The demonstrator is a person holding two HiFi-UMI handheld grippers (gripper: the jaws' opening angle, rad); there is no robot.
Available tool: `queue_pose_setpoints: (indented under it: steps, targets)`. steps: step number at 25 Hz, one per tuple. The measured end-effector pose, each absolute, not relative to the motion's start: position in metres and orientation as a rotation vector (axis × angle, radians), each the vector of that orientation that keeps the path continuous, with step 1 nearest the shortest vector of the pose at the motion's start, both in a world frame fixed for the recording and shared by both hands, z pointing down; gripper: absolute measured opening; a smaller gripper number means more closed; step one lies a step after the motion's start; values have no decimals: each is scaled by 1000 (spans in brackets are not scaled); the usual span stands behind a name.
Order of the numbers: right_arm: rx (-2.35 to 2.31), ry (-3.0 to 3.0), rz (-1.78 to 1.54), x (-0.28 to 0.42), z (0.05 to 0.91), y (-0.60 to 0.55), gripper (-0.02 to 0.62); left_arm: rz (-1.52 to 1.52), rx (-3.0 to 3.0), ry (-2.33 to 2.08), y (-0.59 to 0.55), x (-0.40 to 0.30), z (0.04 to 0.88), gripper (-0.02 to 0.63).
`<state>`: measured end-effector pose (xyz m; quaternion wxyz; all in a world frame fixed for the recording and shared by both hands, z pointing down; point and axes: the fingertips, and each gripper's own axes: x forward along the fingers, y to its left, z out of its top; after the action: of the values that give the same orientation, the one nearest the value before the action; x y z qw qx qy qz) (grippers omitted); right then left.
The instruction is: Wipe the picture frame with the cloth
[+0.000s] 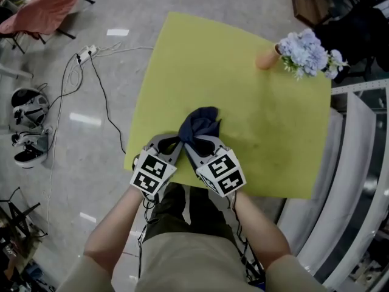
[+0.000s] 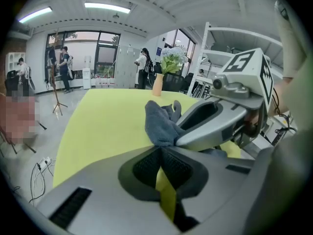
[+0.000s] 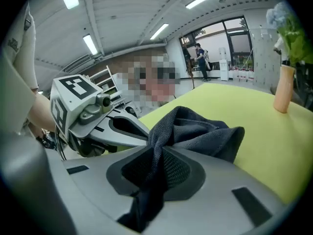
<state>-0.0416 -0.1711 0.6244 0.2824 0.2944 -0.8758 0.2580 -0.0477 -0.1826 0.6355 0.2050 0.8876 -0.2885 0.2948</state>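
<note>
- The dark blue-grey towelling cloth (image 1: 201, 124) is bunched at the near edge of the square yellow-green worktop (image 1: 255, 108), directly ahead of both grippers, which sit side by side with their tips almost meeting.
- The right gripper (image 3: 159, 153) has its jaws pinched on a fold of the cloth. The fabric runs down between the ribbed pads, and the rest spills forward in a loose heap.
- The left gripper (image 2: 160, 148) has its jaws pressed together at the tips with nothing between them. Only a sliver of worktop shows through the gap lower down, and the cloth lies just beyond its tip.
- No picture frame shows in any view, so I cannot tell which way it lies from the jaws.
- A tan vase (image 1: 266, 58) of pale blue flowers (image 1: 307, 50) lies at the far right corner, well apart from the cloth.
- My judgement: the right gripper carries the wiping tool, and the left is free to steady the frame.
</note>
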Motion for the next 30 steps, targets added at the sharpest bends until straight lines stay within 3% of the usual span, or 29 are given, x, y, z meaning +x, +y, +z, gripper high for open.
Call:
queue_pose_setpoints:
  steps: [8, 23, 30]
  targets:
    - [661, -2192, 686, -35, 642, -170, 63, 823, 2475, -789, -183, -47, 636, 6]
    - [1018, -2085, 543, 22, 615, -190, 61, 833, 2499, -816, -183, -47, 636, 6]
    - [787, -2307, 855, -11, 578, -152, 60, 831, 2488, -796, -184, -47, 635, 6]
